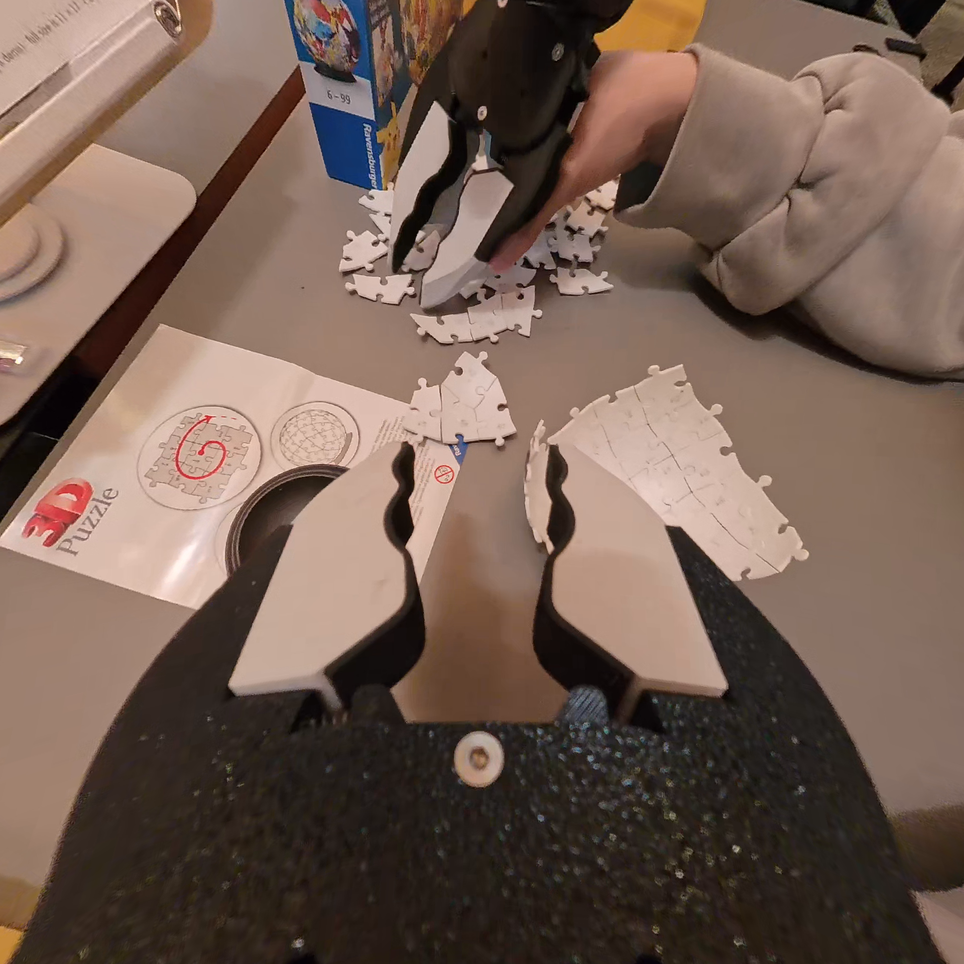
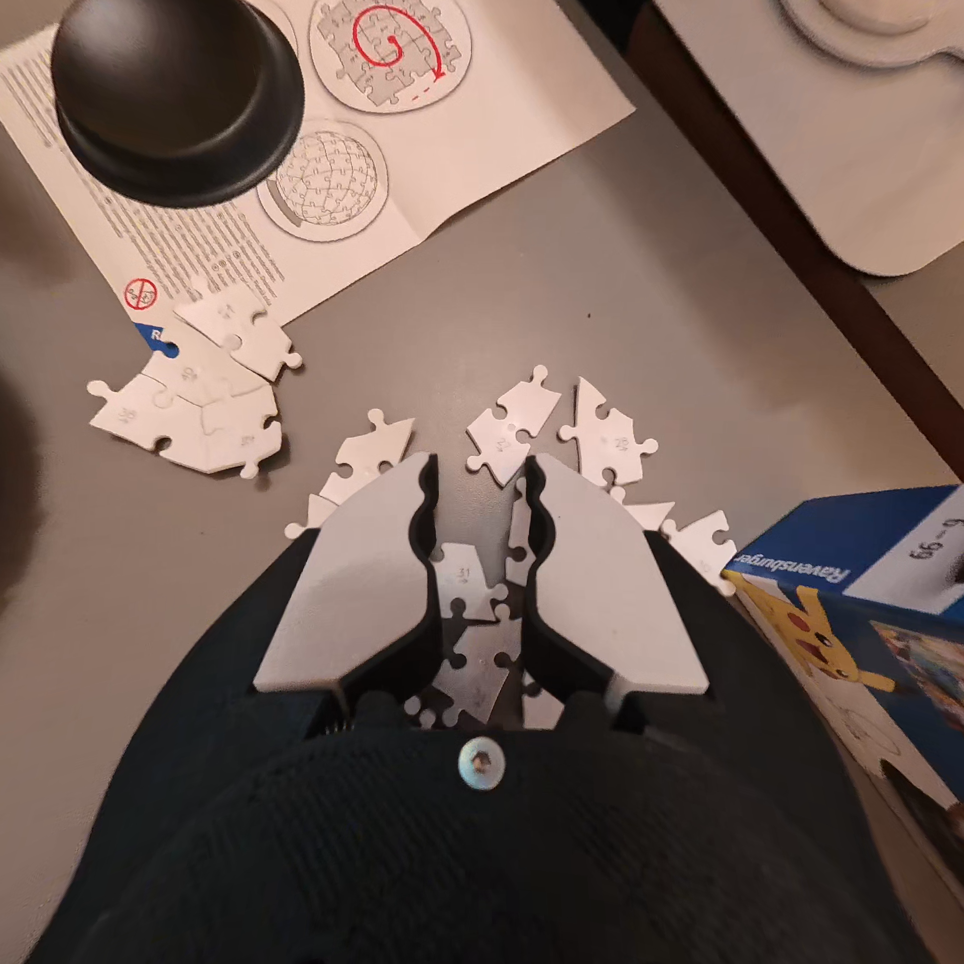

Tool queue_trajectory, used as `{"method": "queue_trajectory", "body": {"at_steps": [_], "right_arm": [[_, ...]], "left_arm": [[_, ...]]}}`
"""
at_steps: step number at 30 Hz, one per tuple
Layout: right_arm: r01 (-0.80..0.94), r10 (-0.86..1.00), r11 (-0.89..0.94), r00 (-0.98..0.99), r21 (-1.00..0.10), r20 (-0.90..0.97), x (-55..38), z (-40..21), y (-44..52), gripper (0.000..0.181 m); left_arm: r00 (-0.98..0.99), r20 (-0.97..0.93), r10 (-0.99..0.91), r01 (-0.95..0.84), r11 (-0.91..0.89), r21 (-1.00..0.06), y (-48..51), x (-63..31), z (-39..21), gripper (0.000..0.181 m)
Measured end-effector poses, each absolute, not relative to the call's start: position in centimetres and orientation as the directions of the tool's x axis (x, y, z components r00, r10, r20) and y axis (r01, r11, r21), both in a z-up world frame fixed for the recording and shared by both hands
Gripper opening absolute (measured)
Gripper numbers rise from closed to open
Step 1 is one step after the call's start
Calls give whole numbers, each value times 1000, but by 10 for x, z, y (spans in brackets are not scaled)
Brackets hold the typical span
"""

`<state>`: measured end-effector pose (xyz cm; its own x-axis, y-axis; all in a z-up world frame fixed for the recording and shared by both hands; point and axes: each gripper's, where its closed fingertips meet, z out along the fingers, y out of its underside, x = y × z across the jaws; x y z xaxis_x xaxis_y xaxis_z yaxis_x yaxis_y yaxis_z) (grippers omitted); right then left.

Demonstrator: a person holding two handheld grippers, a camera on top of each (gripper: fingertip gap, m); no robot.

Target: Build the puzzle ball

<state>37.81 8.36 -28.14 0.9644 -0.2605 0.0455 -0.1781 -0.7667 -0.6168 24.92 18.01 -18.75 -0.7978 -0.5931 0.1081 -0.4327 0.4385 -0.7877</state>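
Progress check, puzzle ball build. Est. well under half done.

Done so far, as I read it: one big curved panel (image 1: 678, 469), approx a dozen+ pcs joined, white side up, lying on the grey table (image 1: 261, 271) just R of my L gripper (image 1: 477, 474). A small cluster (image 1: 461, 404) of 4–5 pcs sits w/ its near edge on the instruction sheet (image 1: 208, 417). A short strip (image 1: 480, 321) of 2–3 joined pcs lies at the near edge of the loose pile (image 1: 574, 229).

Left to do: most loose pcs unjoined, scattered by the box (image 1: 339, 104). Sub-assemblies not yet merged, no closed sphere. Black stand (image 2: 177, 99) rests on the sheet, nothing on it.

Tools: L gripper jaws apart, holding nothing; the panel's curled edge is right against its R finger. R gripper (image 2: 480, 464) also spread, hovering low over the pile, loose pcs showing between its fingers (image 2: 365, 574), none pinched.

Guess: R is picking the next pc.
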Motion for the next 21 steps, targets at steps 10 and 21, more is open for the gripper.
{"method": "queue_trajectory", "body": {"at_steps": [10, 21], "right_arm": [[-166, -244, -764, 969, -623, 41, 379, -284, 89, 20], [-79, -143, -798, 988, -598, 61, 366, -276, 84, 5]], "left_arm": [[-801, 124, -586, -447, 447, -775, 180, 248, -195, 48], [-805, 116, -581, -452, 476, -755, 178, 248, -202, 48]]}}
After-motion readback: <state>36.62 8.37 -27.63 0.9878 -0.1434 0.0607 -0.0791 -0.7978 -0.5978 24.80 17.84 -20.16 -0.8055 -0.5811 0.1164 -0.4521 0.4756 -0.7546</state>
